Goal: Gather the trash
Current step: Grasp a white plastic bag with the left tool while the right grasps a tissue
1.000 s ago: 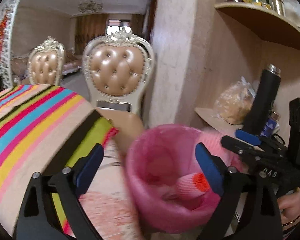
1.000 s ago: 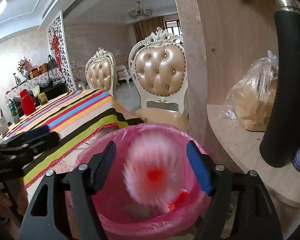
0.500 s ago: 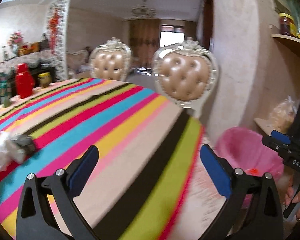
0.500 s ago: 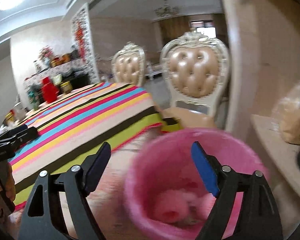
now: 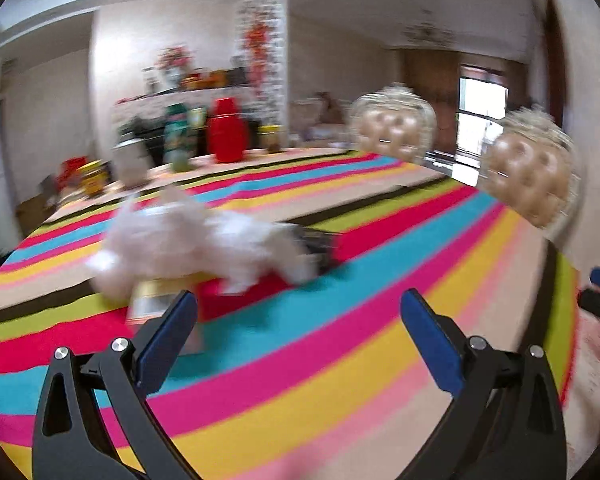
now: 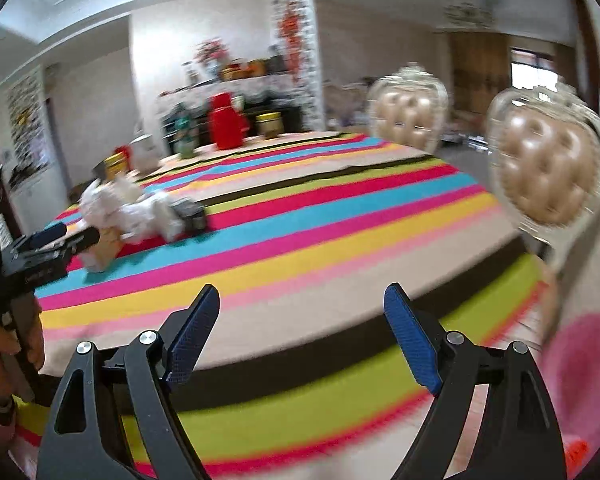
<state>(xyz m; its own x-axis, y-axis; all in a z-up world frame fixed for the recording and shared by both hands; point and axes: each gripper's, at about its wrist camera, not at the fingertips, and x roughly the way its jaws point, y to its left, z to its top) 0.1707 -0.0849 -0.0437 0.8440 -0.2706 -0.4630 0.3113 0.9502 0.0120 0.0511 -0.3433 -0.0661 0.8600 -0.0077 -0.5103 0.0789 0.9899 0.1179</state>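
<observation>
Left wrist view: the striped worktop point(image 5: 380, 300) fills the frame, a blurred heap of white crumpled trash point(image 5: 204, 248) lying on it ahead of the empty left gripper point(image 5: 298, 334).

Two tufted chairs point(image 6: 548, 172) stand at the worktop's far edge, and a red container point(image 6: 226, 124) sits at its back among smaller jars. From the right wrist view, the pink-lined bin point(image 6: 580, 392) shows at lower right, well apart from the trash. The right gripper point(image 6: 302, 332) hangs over the near edge with jaws spread wide and nothing between them; the left gripper's jaws are likewise wide apart.
</observation>
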